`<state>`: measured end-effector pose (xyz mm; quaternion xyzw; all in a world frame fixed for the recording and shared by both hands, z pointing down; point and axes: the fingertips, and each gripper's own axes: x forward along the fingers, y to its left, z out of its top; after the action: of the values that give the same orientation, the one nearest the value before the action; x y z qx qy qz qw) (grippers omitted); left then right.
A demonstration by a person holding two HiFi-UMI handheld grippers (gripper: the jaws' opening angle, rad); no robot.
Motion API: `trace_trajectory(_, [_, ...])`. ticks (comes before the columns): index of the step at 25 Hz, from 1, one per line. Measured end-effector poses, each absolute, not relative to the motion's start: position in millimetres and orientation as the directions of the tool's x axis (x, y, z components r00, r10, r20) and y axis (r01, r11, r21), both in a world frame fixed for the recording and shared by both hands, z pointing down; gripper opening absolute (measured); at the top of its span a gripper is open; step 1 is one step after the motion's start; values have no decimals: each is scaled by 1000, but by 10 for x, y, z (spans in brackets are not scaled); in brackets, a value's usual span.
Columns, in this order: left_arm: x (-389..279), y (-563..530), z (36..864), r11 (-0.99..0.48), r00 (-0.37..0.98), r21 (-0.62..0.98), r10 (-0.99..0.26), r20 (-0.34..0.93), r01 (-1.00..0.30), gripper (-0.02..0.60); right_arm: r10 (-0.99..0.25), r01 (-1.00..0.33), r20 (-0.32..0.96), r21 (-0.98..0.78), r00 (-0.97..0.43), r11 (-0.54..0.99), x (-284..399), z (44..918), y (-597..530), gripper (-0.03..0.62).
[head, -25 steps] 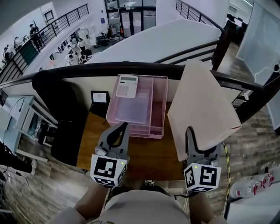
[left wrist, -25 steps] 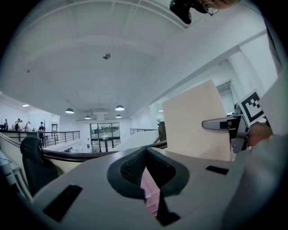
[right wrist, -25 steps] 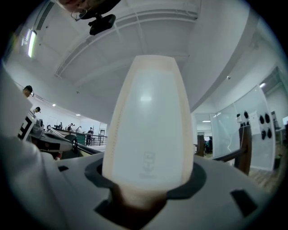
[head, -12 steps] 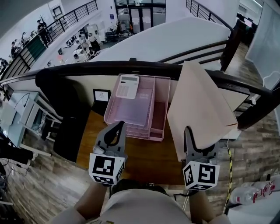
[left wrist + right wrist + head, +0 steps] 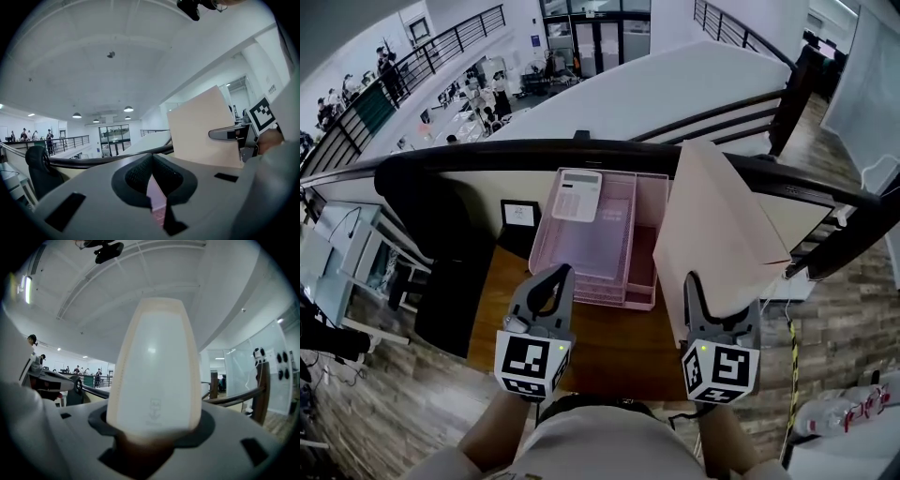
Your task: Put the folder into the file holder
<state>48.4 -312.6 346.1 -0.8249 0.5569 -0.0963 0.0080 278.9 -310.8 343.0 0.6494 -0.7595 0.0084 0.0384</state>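
My right gripper is shut on the lower edge of a beige folder, which stands upright and tilted over the desk's right side. The folder's left edge overlaps the right side of the pink mesh file holder. From the right gripper view the folder fills the middle, clamped between the jaws. My left gripper hovers before the holder's front, shut and empty; its pads meet. The left gripper view also shows the folder at the right.
A white calculator lies on the holder's top tray. The wooden desk is small, with a black chair at its left, a small framed picture behind, and a black railing along the back. A bottle lies on the floor.
The right gripper has carried the folder leftward and a little lower, so it now overlaps the holder's right side. The left gripper has barely shifted.
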Motion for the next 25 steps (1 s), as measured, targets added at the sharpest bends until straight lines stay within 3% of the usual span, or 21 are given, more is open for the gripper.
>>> trace_trajectory(25, [-101,-3708,3865,-407,389,-45,-896,212,-912,2,-993,-998,111,44,-41,46,2204,4318,-4560,314])
